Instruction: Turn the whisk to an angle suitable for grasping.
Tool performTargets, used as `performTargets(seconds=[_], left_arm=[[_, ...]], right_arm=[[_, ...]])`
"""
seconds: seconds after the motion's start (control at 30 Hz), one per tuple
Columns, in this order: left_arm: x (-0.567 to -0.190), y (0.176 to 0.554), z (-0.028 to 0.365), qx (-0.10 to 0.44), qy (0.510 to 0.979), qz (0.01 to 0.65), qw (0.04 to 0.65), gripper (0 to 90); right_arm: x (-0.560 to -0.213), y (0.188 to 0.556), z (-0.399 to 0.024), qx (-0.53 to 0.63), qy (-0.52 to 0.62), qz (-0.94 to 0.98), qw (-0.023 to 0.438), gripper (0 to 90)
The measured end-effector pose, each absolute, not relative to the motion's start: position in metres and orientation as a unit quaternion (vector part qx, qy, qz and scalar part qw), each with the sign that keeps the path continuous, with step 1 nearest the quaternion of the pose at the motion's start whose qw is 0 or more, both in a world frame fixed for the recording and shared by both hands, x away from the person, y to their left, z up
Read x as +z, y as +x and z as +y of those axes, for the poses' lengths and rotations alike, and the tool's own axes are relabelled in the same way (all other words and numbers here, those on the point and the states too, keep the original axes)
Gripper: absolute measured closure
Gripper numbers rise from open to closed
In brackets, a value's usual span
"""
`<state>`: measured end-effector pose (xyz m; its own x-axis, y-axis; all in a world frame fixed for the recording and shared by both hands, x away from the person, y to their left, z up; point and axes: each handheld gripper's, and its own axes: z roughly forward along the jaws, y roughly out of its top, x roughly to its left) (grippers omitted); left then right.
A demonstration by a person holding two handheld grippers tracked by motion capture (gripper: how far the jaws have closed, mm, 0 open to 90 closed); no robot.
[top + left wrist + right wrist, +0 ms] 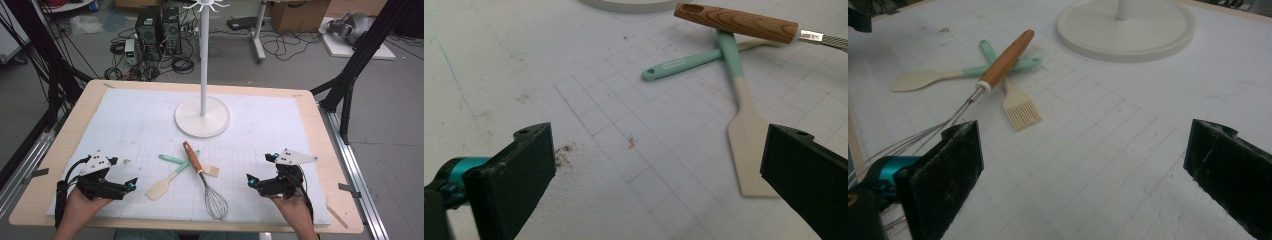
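Three utensils lie in a loose pile on the white mat, all just in front of the white stand, on the person's side of its round base. There is one spatula with a cream blade and mint handle, one basting brush with a mint handle and pale bristles, and one whisk with a wooden handle. The spatula sits leftmost, its blade pointing away from the stand towards the table's near edge. The brush crosses its handle, and the whisk's wooden handle lies over both of them, the wire loops trailing away from the stand.

There are two grippers, one in each hand, flanking the pile.

The left gripper sits well to the left of the stand's base, low over the mat, its jaws pointing in towards the spatula. The jaws are spread wide and nothing is between them but bare mat. The hand comes in from the near edge, cupped under the tool.

The right gripper sits off to the right of the base, likewise low, aimed at the whisk. Its jaws stand far apart, holding nothing. That hand also enters from the near edge.
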<state>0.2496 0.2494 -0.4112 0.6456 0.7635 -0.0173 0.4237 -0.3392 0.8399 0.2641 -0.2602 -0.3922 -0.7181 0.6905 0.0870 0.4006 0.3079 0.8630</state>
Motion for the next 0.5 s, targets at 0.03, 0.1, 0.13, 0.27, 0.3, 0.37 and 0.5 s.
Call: performTargets(seconds=[0.03, 0.1, 0.13, 0.27, 0.3, 0.37, 0.5], left_arm=[[-0.411, 0.250, 0.250, 0.194, 0.797, 0.371, 0.435, 1.8], [-0.411, 0.249, 0.249, 0.195, 0.796, 0.372, 0.436, 1.8], [-0.411, 0.250, 0.249, 0.195, 0.797, 0.371, 0.435, 1.8], [-0.411, 0.249, 0.249, 0.194, 0.797, 0.371, 0.436, 1.8], [-0.410, 0.249, 0.249, 0.195, 0.796, 0.370, 0.436, 1.8], [-0.410, 0.249, 0.249, 0.195, 0.796, 0.371, 0.437, 1.8], [-0.410, 0.249, 0.249, 0.194, 0.795, 0.370, 0.440, 1.8]], right_arm=[[-0.391, 0.265, -0.259, 0.478, 0.342, 0.795, 0.151, 1.0], [-0.388, 0.266, -0.256, 0.479, 0.338, 0.796, 0.150, 1.0], [-0.387, 0.267, -0.255, 0.479, 0.340, 0.795, 0.150, 1.0], [-0.381, 0.270, -0.247, 0.480, 0.331, 0.800, 0.145, 1.0], [-0.379, 0.271, -0.245, 0.479, 0.328, 0.801, 0.146, 1.0], [-0.375, 0.272, -0.241, 0.479, 0.322, 0.803, 0.147, 1.0], [-0.368, 0.274, -0.234, 0.479, 0.315, 0.807, 0.143, 1.0]])
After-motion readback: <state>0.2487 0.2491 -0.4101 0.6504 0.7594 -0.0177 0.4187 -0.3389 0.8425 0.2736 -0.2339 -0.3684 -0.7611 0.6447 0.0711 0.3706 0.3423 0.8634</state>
